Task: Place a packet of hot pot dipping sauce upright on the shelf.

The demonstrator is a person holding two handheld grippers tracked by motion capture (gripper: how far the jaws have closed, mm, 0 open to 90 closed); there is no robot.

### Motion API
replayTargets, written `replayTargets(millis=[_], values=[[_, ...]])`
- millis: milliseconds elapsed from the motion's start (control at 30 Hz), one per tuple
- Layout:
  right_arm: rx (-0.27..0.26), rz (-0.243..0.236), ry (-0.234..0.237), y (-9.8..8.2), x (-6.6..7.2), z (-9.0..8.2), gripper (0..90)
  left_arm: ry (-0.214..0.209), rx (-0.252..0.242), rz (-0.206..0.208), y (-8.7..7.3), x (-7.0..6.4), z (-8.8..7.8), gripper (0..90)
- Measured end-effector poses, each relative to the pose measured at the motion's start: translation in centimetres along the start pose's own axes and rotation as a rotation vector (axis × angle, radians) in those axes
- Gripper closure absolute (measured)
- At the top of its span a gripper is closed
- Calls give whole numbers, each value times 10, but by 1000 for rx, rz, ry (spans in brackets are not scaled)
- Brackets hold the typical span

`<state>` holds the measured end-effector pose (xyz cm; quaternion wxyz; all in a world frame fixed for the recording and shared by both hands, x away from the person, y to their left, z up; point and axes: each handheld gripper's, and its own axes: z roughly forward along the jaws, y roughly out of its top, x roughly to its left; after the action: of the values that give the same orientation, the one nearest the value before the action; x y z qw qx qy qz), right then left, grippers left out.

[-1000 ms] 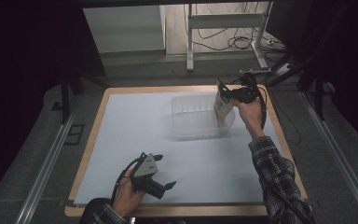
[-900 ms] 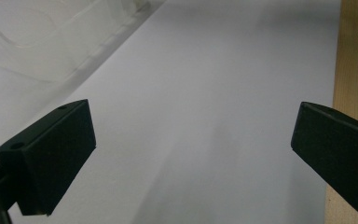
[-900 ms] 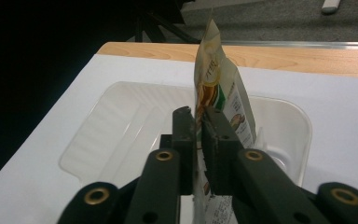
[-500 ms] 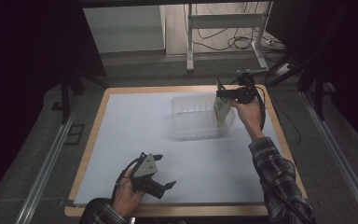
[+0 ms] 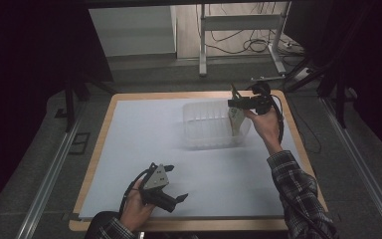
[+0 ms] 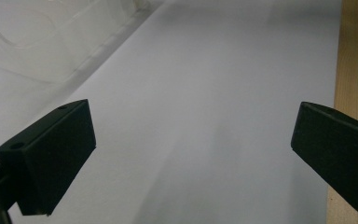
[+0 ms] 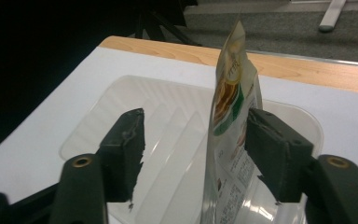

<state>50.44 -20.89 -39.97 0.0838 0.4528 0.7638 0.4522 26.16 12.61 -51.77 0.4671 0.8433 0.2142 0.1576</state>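
Two hand-held grippers are in your hands. Your right hand-held gripper (image 7: 193,154) sits over the clear plastic tub (image 5: 204,124) at the far right of the white worktop (image 5: 129,144). Its jaws have just been opening and now stand partly apart. A printed snack pouch (image 7: 230,107) stands upright between them, inside the tub near its right wall. The pouch lies close against the right jaw in the right gripper view, well clear of the left jaw; pads no longer clamp it. From the high view, the pouch (image 5: 236,115) pokes up above the tub rim, just beside your right hand (image 5: 264,124).

Your left hand-held gripper (image 5: 171,199) rests low at the near edge of the worktop, well apart from the tub. Jaws wide apart, nothing between them, just bare worktop sheet ahead.
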Motion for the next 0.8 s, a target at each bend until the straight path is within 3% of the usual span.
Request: replayTargets(millis=[200,500,800], values=[[9,-46,-22,-6,3,-1,272,-1,4,5,0,0,0,0],[22,-126,12,-19,9,-2,148,-4,7,13,0,-1,1,0],[19,-149,16,-31,14,-3,89,-7,7,17,0,-2,2,0]])
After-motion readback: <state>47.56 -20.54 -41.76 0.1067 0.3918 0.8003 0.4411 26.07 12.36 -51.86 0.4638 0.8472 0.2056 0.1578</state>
